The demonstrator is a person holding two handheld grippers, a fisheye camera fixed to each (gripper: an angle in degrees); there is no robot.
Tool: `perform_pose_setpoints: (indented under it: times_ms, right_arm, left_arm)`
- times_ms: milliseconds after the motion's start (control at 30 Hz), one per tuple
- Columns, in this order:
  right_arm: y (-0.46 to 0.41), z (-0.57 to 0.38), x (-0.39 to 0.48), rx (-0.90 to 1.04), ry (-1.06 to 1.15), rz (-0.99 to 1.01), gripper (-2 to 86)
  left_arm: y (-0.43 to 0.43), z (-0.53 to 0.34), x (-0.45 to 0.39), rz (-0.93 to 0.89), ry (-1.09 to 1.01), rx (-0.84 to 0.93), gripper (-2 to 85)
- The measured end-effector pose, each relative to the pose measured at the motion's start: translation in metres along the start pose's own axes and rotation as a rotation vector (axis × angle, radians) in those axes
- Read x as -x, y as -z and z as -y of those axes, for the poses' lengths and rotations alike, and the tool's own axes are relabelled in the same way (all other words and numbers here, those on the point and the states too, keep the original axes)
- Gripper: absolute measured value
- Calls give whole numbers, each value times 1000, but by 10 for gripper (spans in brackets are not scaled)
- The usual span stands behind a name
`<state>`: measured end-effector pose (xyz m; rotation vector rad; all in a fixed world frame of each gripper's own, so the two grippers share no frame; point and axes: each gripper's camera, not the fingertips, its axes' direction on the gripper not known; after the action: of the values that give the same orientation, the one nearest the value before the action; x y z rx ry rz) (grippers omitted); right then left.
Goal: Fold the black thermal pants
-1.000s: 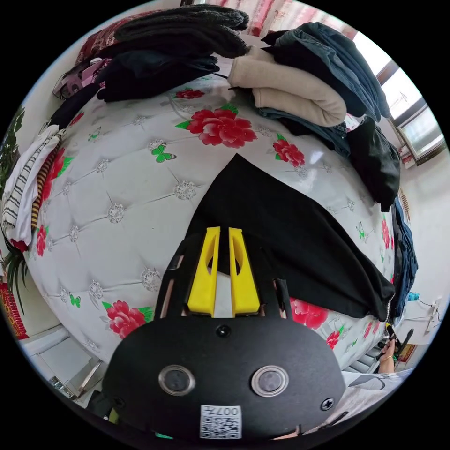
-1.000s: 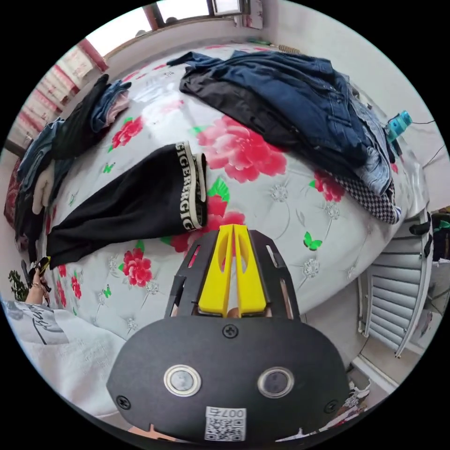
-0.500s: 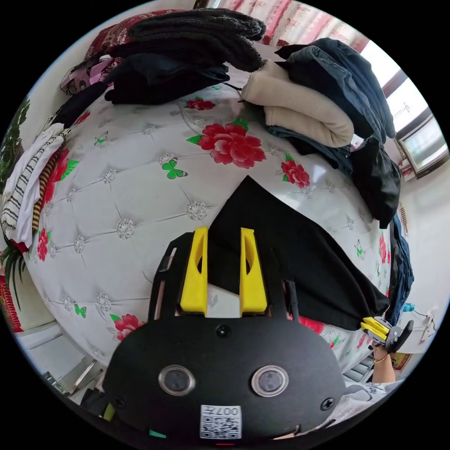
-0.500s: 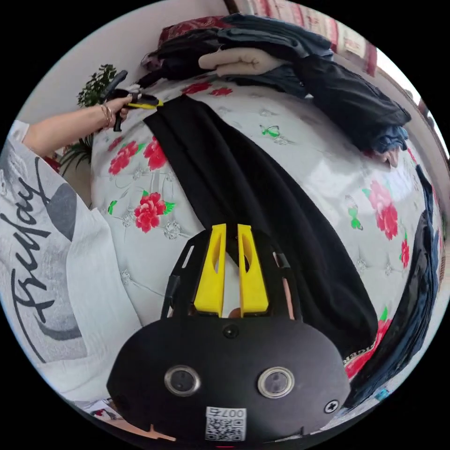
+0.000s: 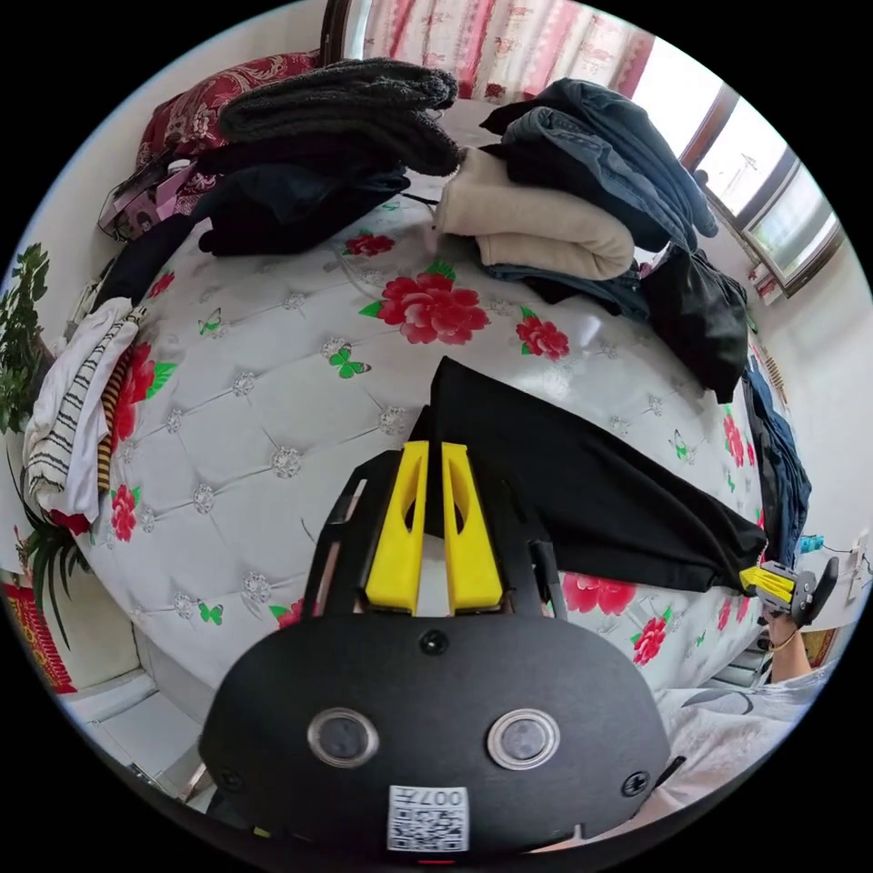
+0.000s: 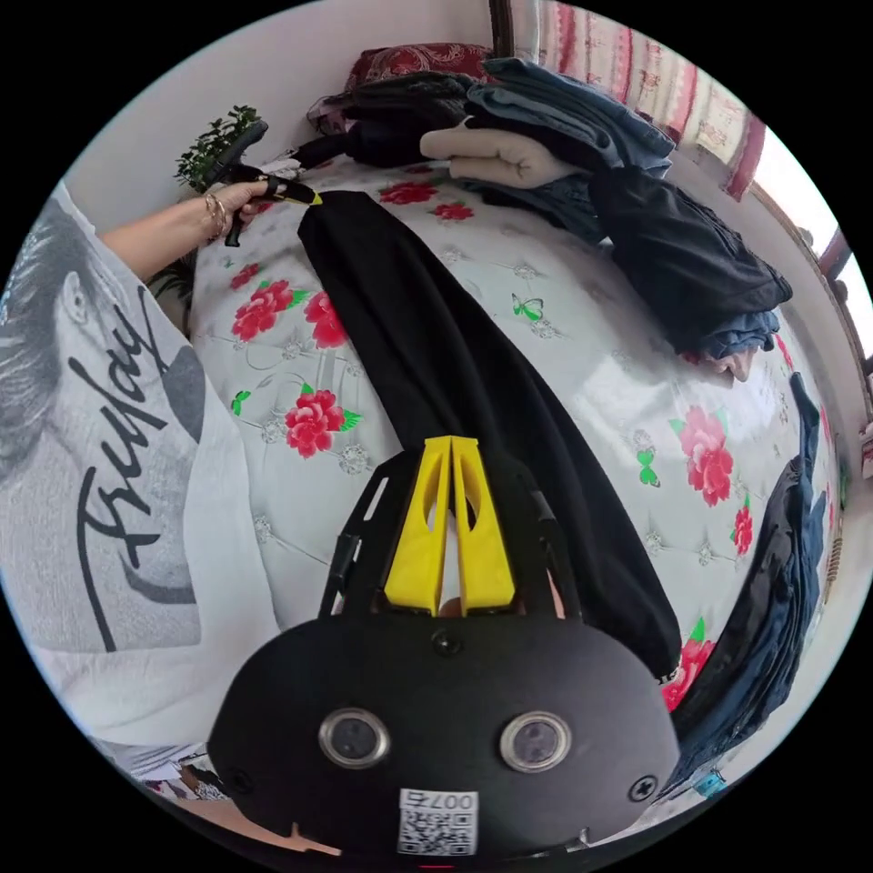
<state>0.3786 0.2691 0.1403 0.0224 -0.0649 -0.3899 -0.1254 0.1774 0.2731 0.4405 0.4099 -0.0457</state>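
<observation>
One pair of black pants (image 5: 582, 482), two grippers (image 5: 427, 455) (image 6: 452, 450), one potted plant (image 6: 214, 150).

left gripper (image 5: 435, 446) closed, right gripper (image 6: 452, 441) (closed too)

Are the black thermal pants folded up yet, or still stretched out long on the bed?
Stretched out long: the black thermal pants form one strip across the floral quilted bed, right gripper at one end, left gripper at the other.

Your right gripper (image 6: 452, 446) hides the pants' (image 6: 455, 364) near edge, and the waistband lies tucked under the fabric.
</observation>
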Motion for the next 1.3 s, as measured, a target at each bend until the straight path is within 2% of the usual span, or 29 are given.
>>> perform_pose_setpoints:
  times_ms: [67,133,233,533,667,867,1033,1300]
  right_arm:
    - [-13,-7,-5,31,-20,47,-2]
    - [-38,-14,-6,89,-49,-42,-2]
    - [-44,-13,1,85,-18,-155,0]
    - [-81,7,-7,161,27,-165,2]
    - [-77,2,-12,173,16,-172,-1]
    - [-49,-4,-16,66,10,-115,2]
    - [-82,1,-12,205,72,-171,9]
    - [-82,2,-7,257,106,-232,-1]
  left_arm:
    - [-13,-5,10,5,-4,54,9]
    - [-31,-7,20,-9,26,124,11]
    - [-35,-4,22,-21,43,109,12]
    - [-6,33,-1,38,-100,61,8]
    - [10,36,2,1,-106,65,4]
    - [29,42,9,-42,-118,76,1]
    - [34,55,19,-112,-74,87,-1]
    - [51,76,28,-203,-52,81,-2]
